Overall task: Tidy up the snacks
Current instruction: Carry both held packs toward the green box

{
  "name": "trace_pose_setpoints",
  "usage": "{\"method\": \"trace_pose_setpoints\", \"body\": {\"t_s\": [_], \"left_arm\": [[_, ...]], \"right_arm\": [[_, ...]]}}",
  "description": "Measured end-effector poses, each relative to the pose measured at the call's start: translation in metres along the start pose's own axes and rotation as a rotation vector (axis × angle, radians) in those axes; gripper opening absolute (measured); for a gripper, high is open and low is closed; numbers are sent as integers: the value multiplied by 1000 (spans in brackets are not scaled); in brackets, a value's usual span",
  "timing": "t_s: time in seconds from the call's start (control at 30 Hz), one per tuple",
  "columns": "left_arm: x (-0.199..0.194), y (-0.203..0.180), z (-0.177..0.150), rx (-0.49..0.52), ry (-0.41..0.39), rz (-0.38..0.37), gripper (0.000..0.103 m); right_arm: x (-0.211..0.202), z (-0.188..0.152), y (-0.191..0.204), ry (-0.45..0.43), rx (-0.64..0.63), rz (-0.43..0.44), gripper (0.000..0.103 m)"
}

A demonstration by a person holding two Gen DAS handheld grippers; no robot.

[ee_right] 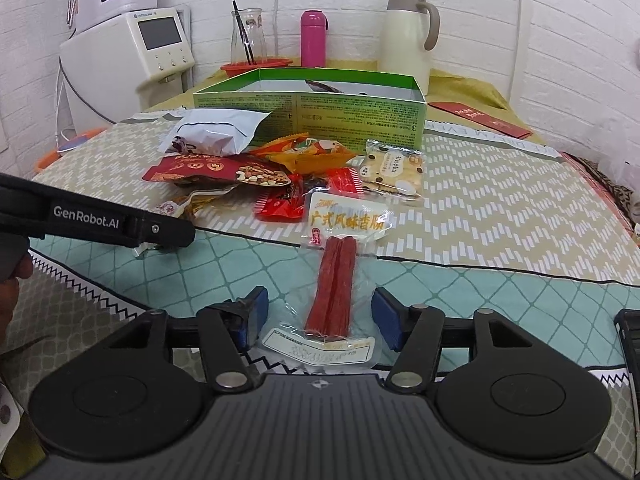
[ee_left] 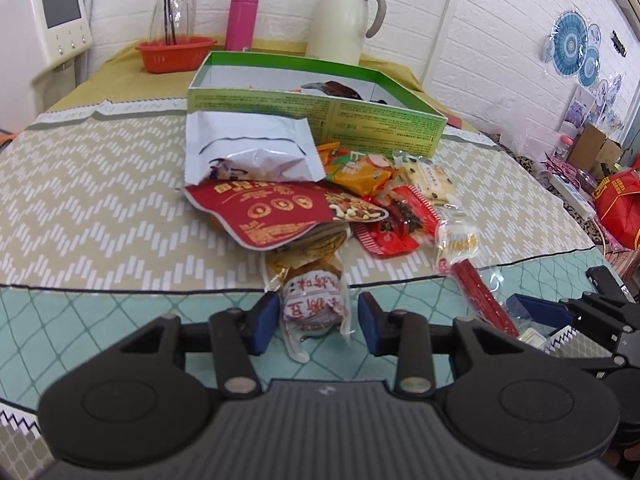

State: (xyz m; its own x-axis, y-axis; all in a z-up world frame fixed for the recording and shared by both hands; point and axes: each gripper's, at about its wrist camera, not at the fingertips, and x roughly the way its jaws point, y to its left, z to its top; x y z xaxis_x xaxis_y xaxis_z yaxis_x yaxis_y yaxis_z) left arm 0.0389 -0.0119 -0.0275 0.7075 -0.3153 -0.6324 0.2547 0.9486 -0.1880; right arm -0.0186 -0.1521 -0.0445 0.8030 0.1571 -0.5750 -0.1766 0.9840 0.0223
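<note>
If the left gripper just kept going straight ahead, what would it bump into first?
Probably the small white snack packet lying between the open fingers of the left gripper. Past that comes the red nut bag in the snack pile, though depth is hard to judge here.

Green box (ee_left: pixel 312 110), pink bottle (ee_left: pixel 241 18), red sausage pack (ee_right: pixel 332 284), chevron-patterned beige tablecloth (ee_left: pixel 100 200).

Both views were bright and evenly lit, with only soft shadows. Glare glinted on the white foil bag (ee_left: pixel 256 148). Fisheye distortion bent the wall (ee_right: pixel 580 40) and darkened the corners; focus stayed sharp.
</note>
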Motion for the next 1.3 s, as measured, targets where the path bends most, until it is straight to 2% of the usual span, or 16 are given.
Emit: {"method": "trace_pose_setpoints", "body": {"t_s": [0.1, 0.13, 0.17, 0.27, 0.47, 0.57, 0.67, 0.8, 0.93, 1.0, 1.3], "left_arm": [[0, 0, -1, 16, -2, 6, 35], [0, 0, -1, 13, -4, 6, 35], [1, 1, 0, 10, -7, 6, 35], [2, 2, 0, 16, -14, 9, 32], [-6, -1, -1, 18, -24, -12, 30], [-16, -5, 0, 22, -26, -64, 30], [-33, -11, 5, 32, -68, -126, 30], [-46, -18, 30, 49, -136, -160, 30], [-48, -19, 66, 70, -216, -131, 30], [-41, -15, 83, 59, -231, -116, 30], [17, 20, 156, -31, -217, -54, 30]], "right_arm": [[-2, 2, -4, -23, 12, 2, 78], [-3, 3, -5, -28, 18, 6, 68], [-5, 3, -5, -38, 22, 14, 50], [-5, 3, -4, -47, 23, 12, 44], [-12, 4, -4, -63, 33, 22, 41], [-20, 8, -5, -88, 32, 16, 41], [-32, 17, -8, -138, 29, 17, 41], [-32, 43, -16, -190, 22, 42, 42], [-22, 75, -24, -239, -3, 53, 42], [-12, 91, -30, -256, -10, 48, 43], [53, 149, -44, -250, -35, 18, 44]]}}
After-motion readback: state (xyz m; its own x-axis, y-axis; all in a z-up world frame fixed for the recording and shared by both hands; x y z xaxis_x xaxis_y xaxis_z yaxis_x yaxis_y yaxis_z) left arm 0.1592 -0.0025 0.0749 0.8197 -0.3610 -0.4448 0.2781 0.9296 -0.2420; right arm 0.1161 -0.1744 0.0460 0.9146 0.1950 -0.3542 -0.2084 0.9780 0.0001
